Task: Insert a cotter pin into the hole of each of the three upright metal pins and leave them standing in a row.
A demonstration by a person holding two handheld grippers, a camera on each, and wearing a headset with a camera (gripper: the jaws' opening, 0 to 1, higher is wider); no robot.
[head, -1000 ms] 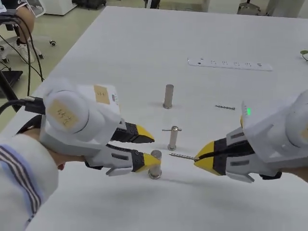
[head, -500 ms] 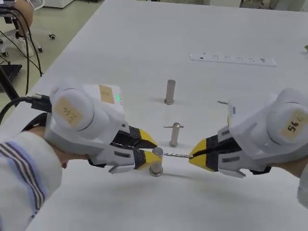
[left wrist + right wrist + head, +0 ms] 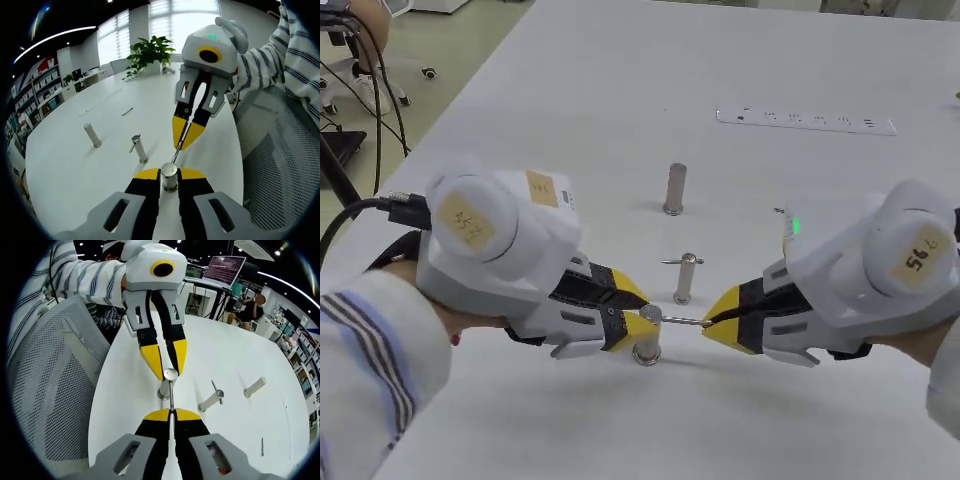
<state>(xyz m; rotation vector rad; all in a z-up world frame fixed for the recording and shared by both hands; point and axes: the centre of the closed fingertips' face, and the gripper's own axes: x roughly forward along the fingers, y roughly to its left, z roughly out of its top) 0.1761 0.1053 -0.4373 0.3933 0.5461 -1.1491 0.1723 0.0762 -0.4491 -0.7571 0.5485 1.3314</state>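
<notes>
Three upright metal pins stand in a row on the white table. My left gripper (image 3: 638, 315) is shut on the nearest pin (image 3: 646, 337), whose round top (image 3: 169, 171) sits between the yellow tips. My right gripper (image 3: 712, 318) is shut on a thin cotter pin (image 3: 682, 321) held level, its tip touching the top of that pin (image 3: 170, 374). The middle pin (image 3: 684, 279) carries a cotter pin across its head. The far pin (image 3: 674, 189) stands bare.
A loose cotter pin (image 3: 127, 112) lies on the table beyond the row. A white power strip (image 3: 806, 121) lies at the back right. Cables and a chair base (image 3: 350, 90) stand off the table's left edge.
My right gripper has moved left with the cotter pin until its tip reached the nearest pin's head. My left gripper has closed onto that pin.
</notes>
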